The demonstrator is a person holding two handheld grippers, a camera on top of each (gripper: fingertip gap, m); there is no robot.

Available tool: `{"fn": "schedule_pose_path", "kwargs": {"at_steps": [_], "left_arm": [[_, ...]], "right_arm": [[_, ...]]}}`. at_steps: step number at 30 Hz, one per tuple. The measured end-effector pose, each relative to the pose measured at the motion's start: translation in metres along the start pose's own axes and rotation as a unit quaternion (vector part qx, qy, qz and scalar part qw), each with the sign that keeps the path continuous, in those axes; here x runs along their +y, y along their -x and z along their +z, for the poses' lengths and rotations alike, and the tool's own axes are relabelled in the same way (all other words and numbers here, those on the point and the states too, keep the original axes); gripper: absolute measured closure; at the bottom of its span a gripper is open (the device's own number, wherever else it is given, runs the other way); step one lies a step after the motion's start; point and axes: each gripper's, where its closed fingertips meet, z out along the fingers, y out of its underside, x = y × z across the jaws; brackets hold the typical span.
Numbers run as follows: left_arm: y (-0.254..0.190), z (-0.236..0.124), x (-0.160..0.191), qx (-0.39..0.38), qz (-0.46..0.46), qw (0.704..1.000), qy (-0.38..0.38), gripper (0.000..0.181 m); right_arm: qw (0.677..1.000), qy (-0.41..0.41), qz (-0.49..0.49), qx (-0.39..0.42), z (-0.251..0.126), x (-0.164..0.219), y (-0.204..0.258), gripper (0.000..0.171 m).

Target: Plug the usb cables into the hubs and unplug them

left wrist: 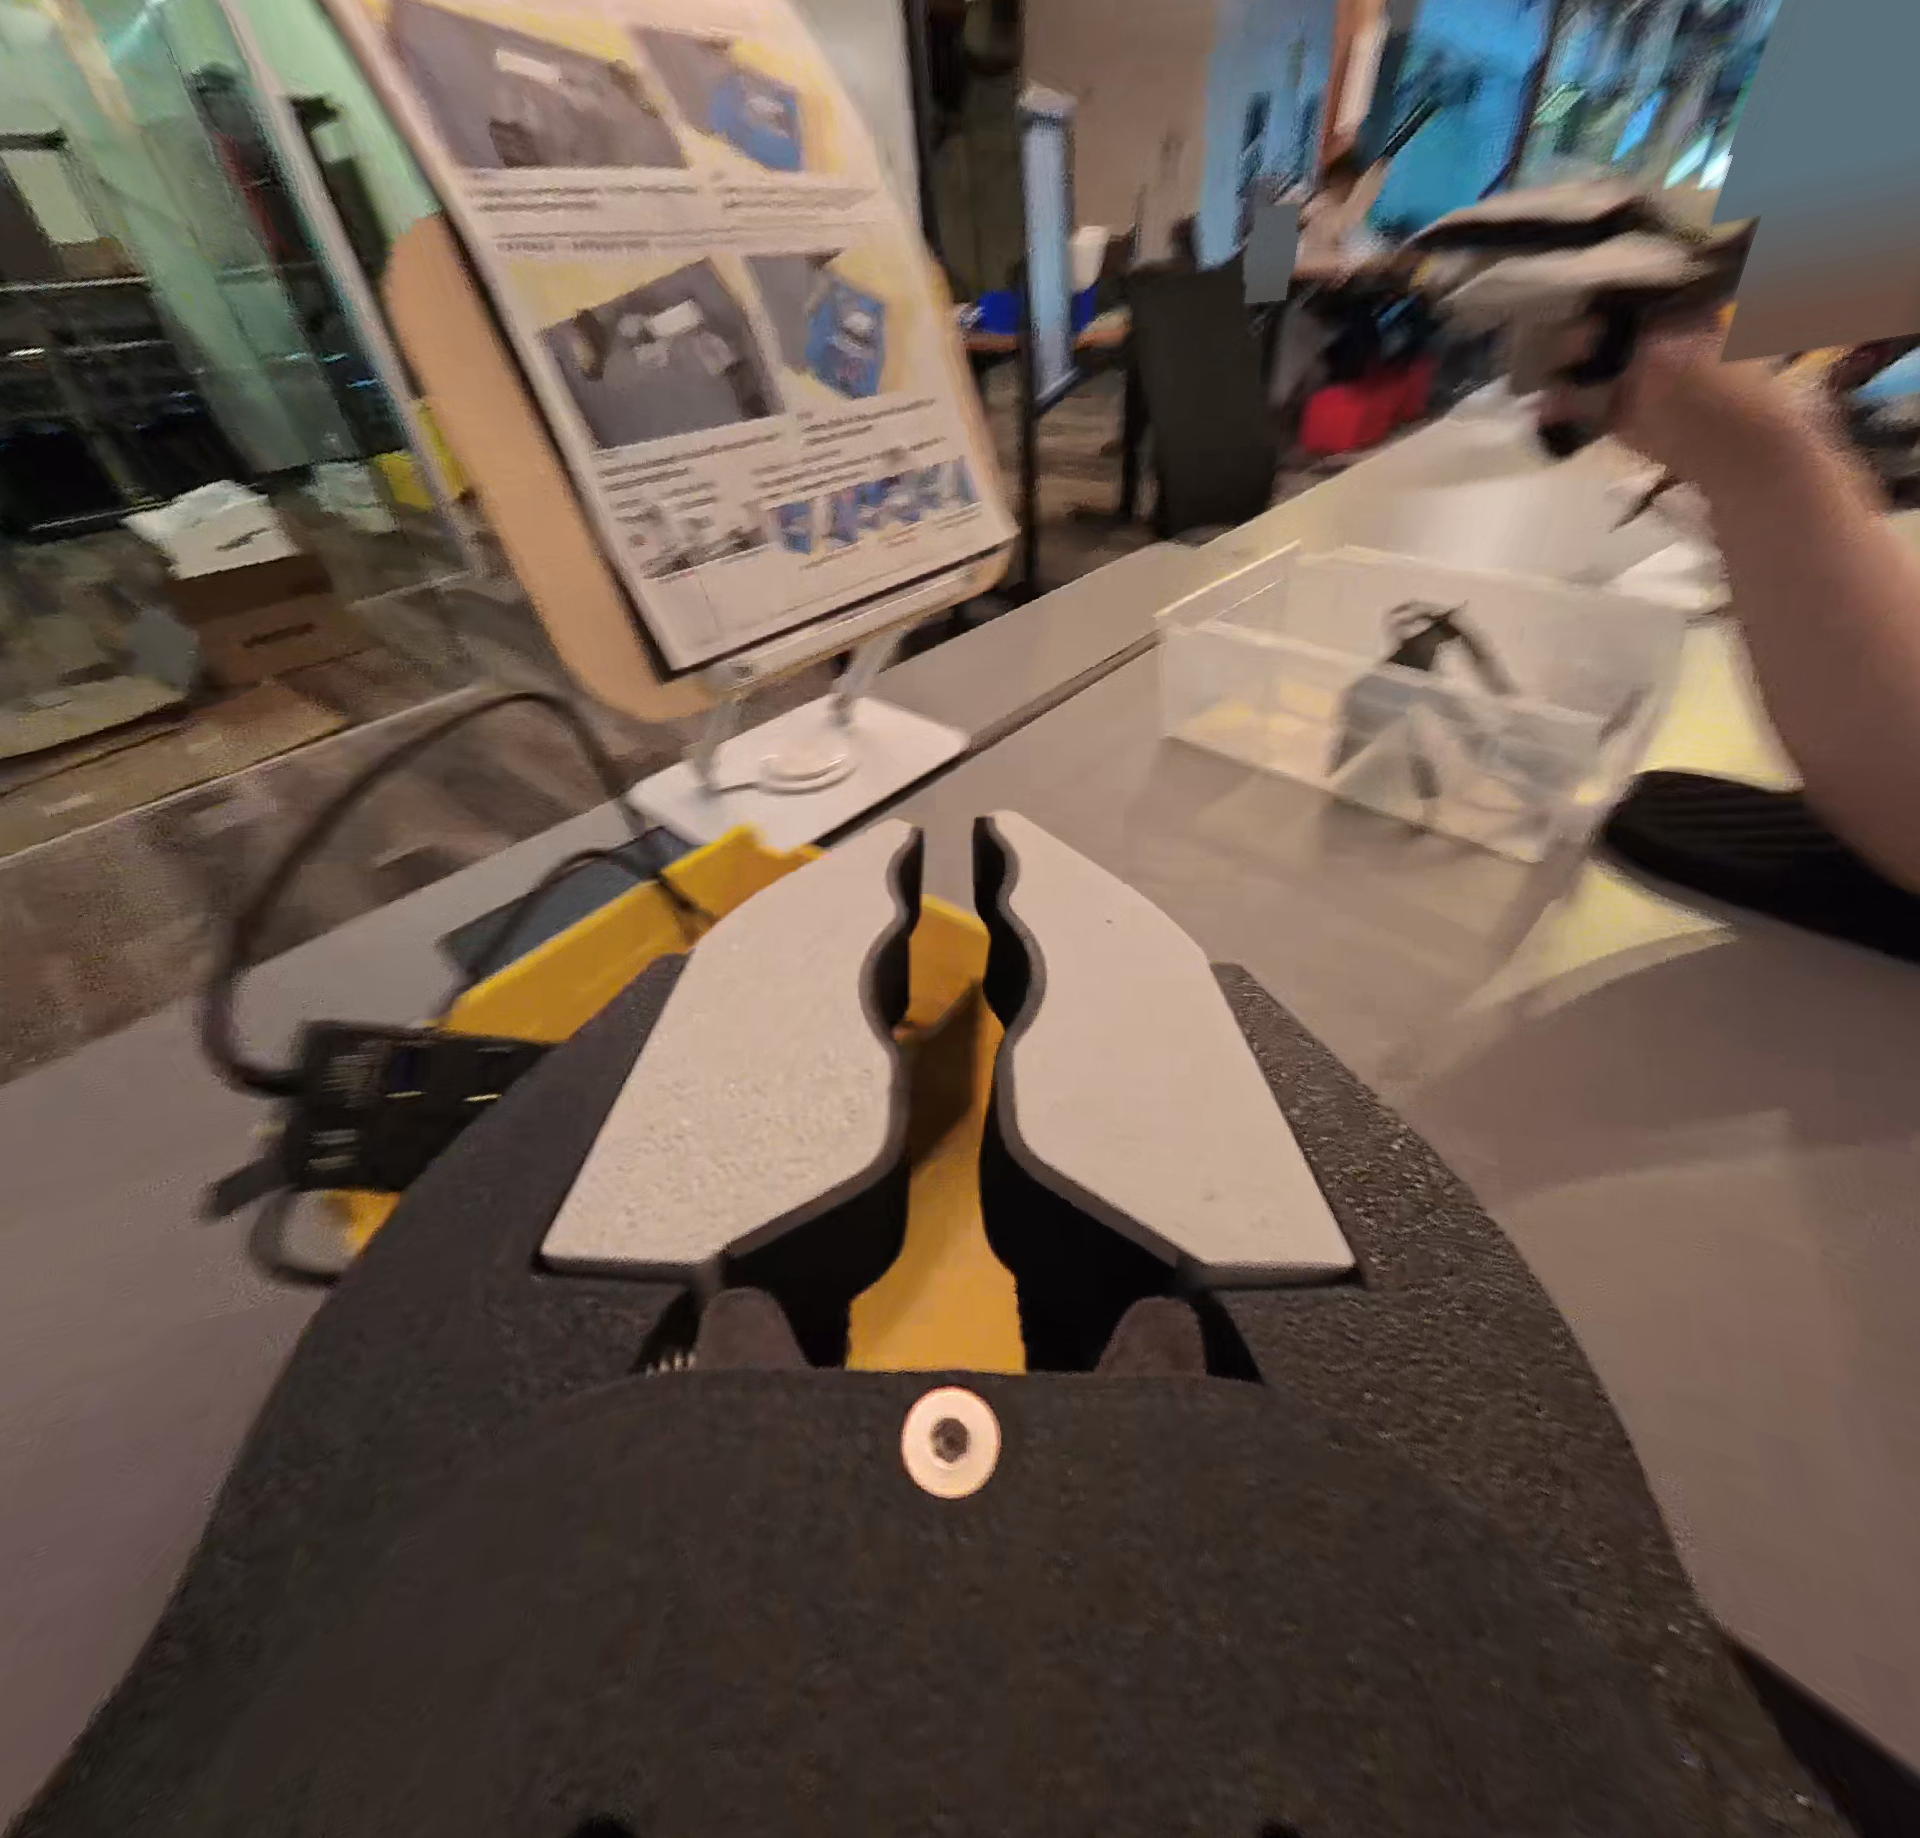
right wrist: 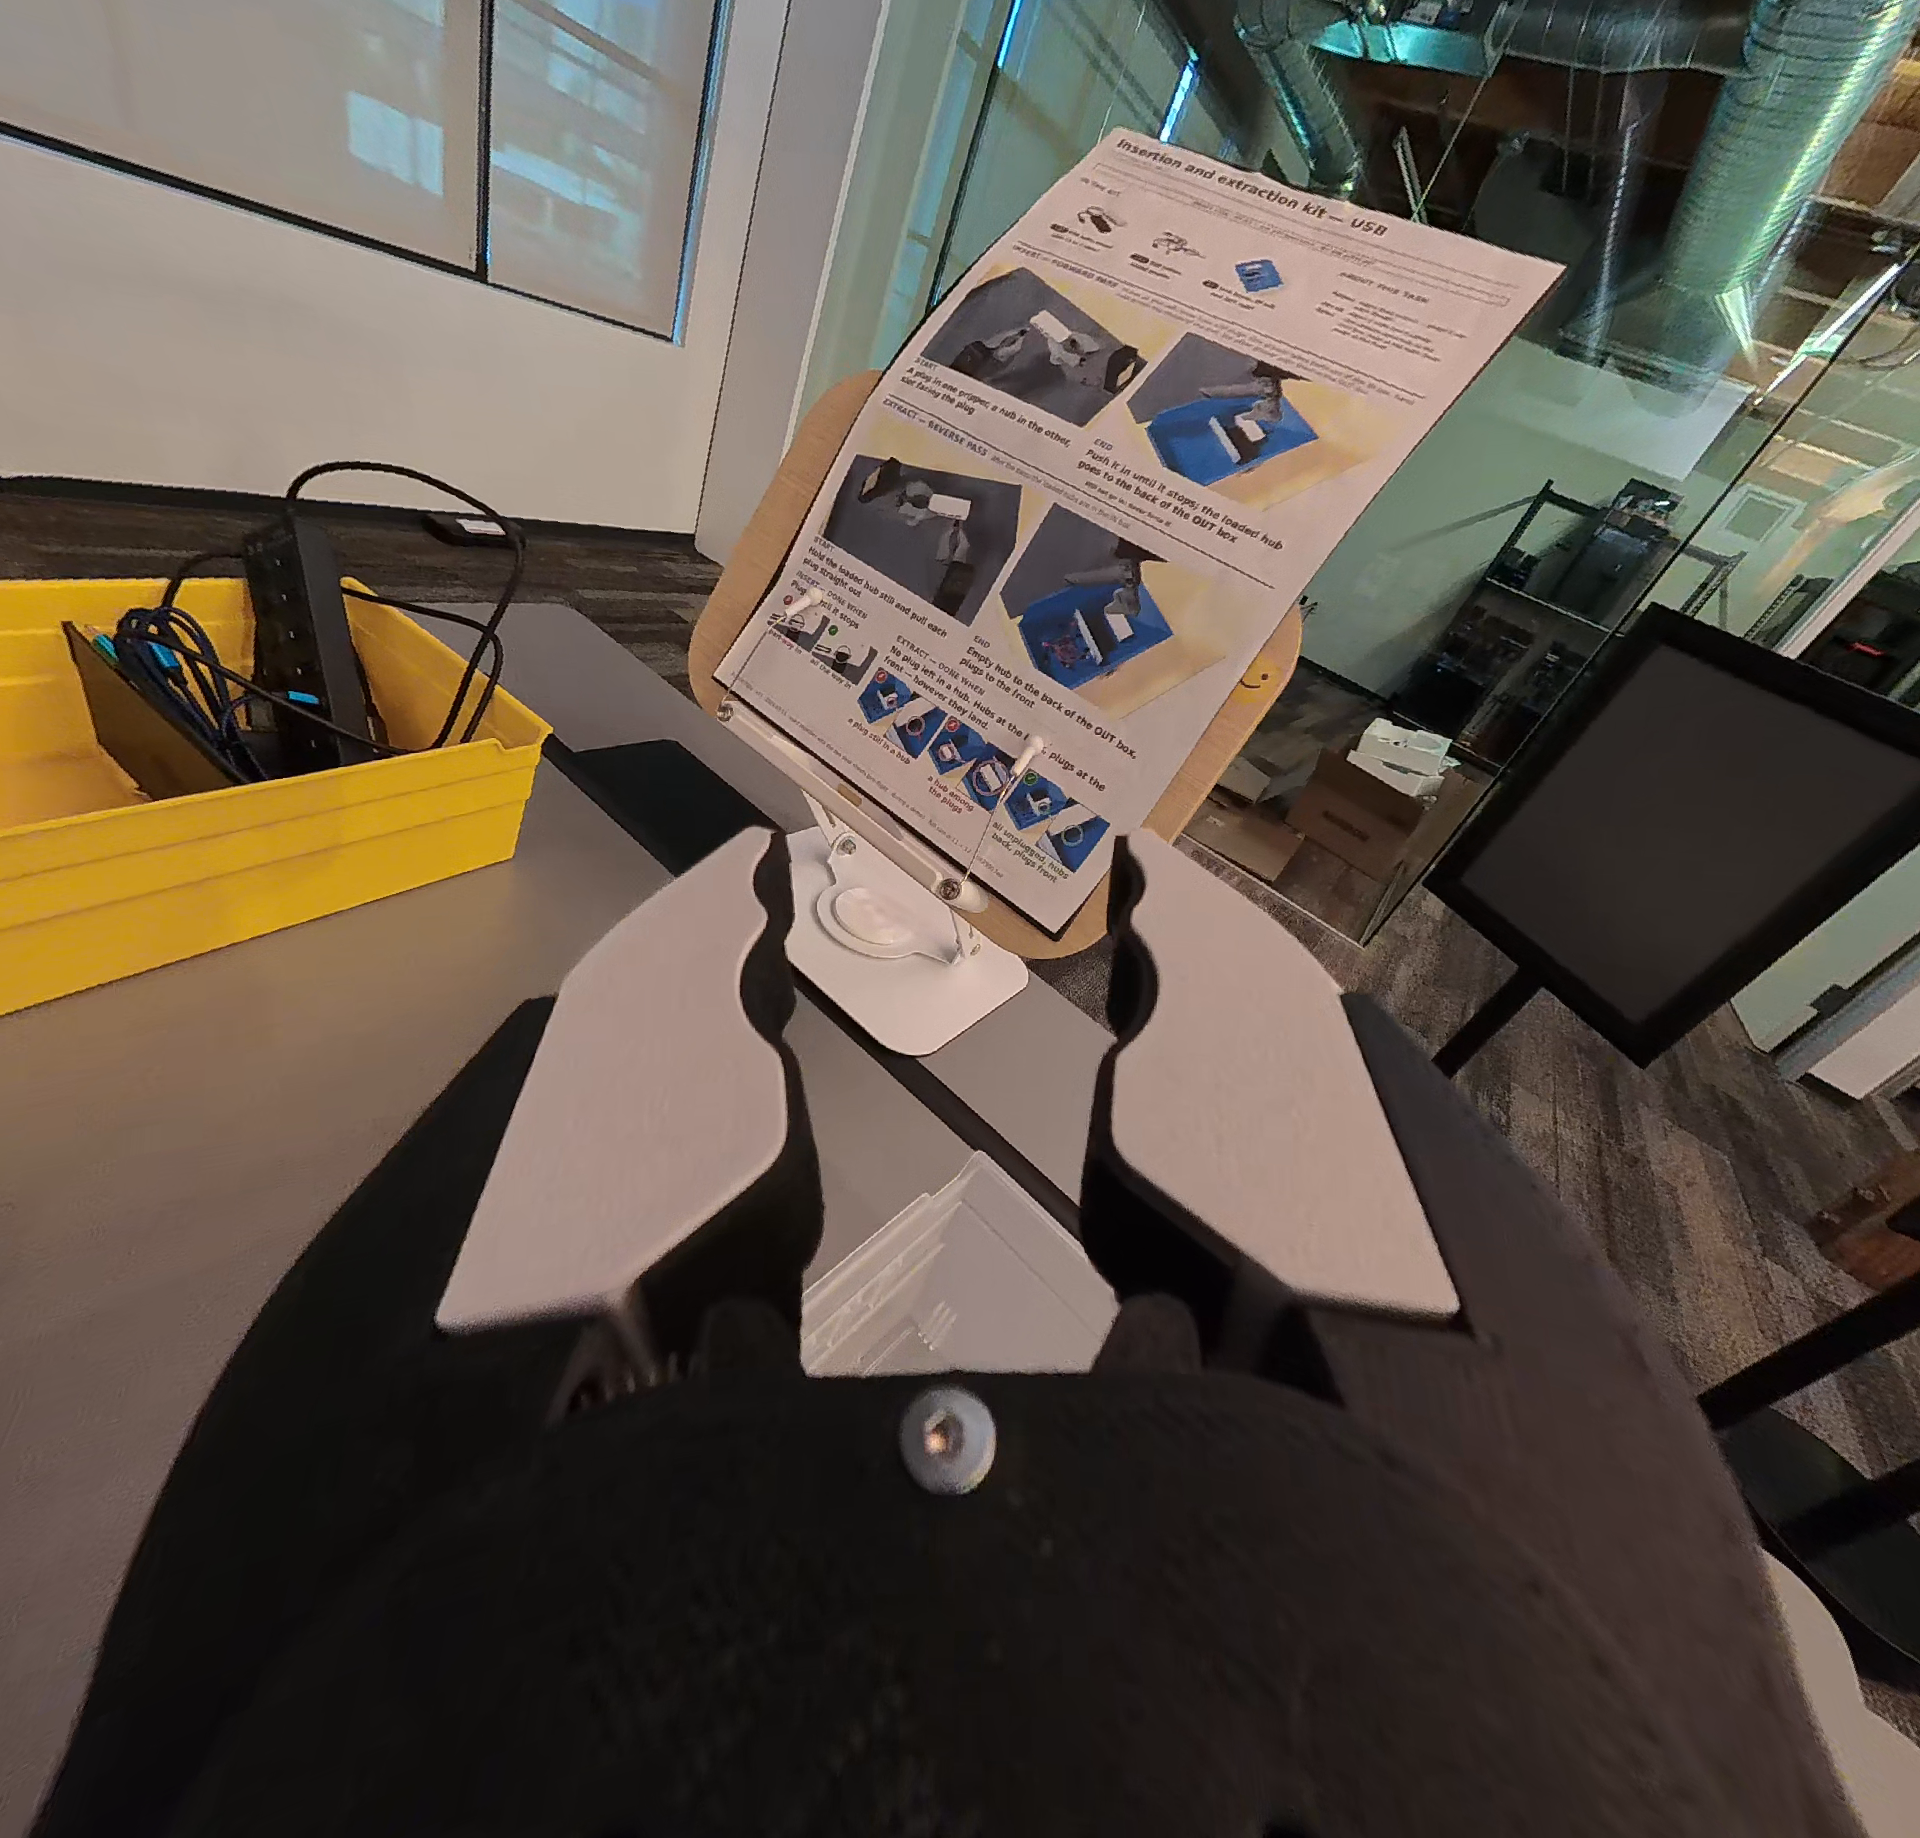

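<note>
Left gripper: your left gripper [left wrist: 947, 832] hovers over the yellow bin [left wrist: 582, 967], its grey fingers [left wrist: 790, 1040] nearly together with only a thin gap at the tips and nothing between them.
Right gripper: your right gripper [right wrist: 943, 858] has its fingers well apart and empty, above the table edge [right wrist: 935, 1082], aimed at the white base of the document stand [right wrist: 904, 978].
USB hub: a long black hub [right wrist: 307, 645] leans tilted in the yellow bin [right wrist: 260, 853], tangled with black and blue USB cables [right wrist: 177, 645]; in the left wrist view a black hub [left wrist: 384, 1102] sits at the bin's near-left side with a black cable [left wrist: 343, 832] looping up from it.
Open room: bare grey table [right wrist: 208, 1217] lies between bin and stand; the table ends just beyond the stand, with carpeted floor after.
Clear box: a transparent hard-walled box [left wrist: 1403, 687] holds dark cables, blurred, right of your left gripper.
Textures: gripper bodies are rough black, the finger faces matte grey with wavy inner edges; the bin is smooth ribbed plastic.
Instruction sheet: a printed sheet [right wrist: 1143, 500] rests tilted on a rounded wooden board.
</note>
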Motion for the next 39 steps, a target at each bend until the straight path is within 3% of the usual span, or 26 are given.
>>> {"fn": "schedule_pose_path", "kwargs": {"at_steps": [2, 3, 4, 8, 13, 16, 19, 27, 32, 39], "left_arm": [[0.034, 0.004, 0.007, -0.047, 0.03, 0.996, 0.069, 0.166], [0.054, 0.004, 0.013, -0.08, 0.033, 0.99, 0.107, 0.152], [0.073, 0.006, 0.019, -0.108, 0.02, 0.985, 0.132, 0.135], [0.128, 0.008, 0.054, -0.182, -0.071, 0.957, 0.213, 0.118], [0.152, 0.025, 0.083, -0.187, -0.265, 0.921, 0.216, 0.108], [0.171, 0.029, 0.094, -0.232, -0.276, 0.907, 0.219, 0.108], [0.181, 0.032, 0.112, -0.269, -0.258, 0.888, 0.269, 0.101], [0.186, 0.054, 0.128, -0.245, -0.275, 0.886, 0.282, 0.118], [0.189, 0.059, 0.127, -0.235, -0.23, 0.905, 0.27, 0.127], [0.181, 0.069, 0.086, -0.233, -0.182, 0.928, 0.228, 0.153]], "right_arm": [[1.0, 0.007, 0.0, -0.002, 0.001, 0.003, 0.0, 0.112], [1.0, 0.011, -0.002, -0.001, 0.001, 0.005, -0.001, 0.112], [1.0, 0.016, -0.004, 0.001, 0.001, 0.007, -0.002, 0.112], [1.0, 0.024, -0.003, 0.006, 0.001, 0.012, -0.007, 0.112], [0.999, 0.034, 0.001, 0.006, 0.003, 0.018, -0.011, 0.112], [0.999, 0.039, -0.002, 0.002, 0.005, 0.02, -0.009, 0.112], [0.999, 0.046, -0.011, -0.001, 0.006, 0.022, -0.006, 0.112], [0.997, 0.068, -0.031, -0.004, 0.01, 0.031, -0.005, 0.112], [0.997, 0.07, -0.041, -0.004, 0.01, 0.031, -0.005, 0.113], [0.996, 0.077, -0.048, -0.01, 0.011, 0.034, -0.002, 0.113]]}}
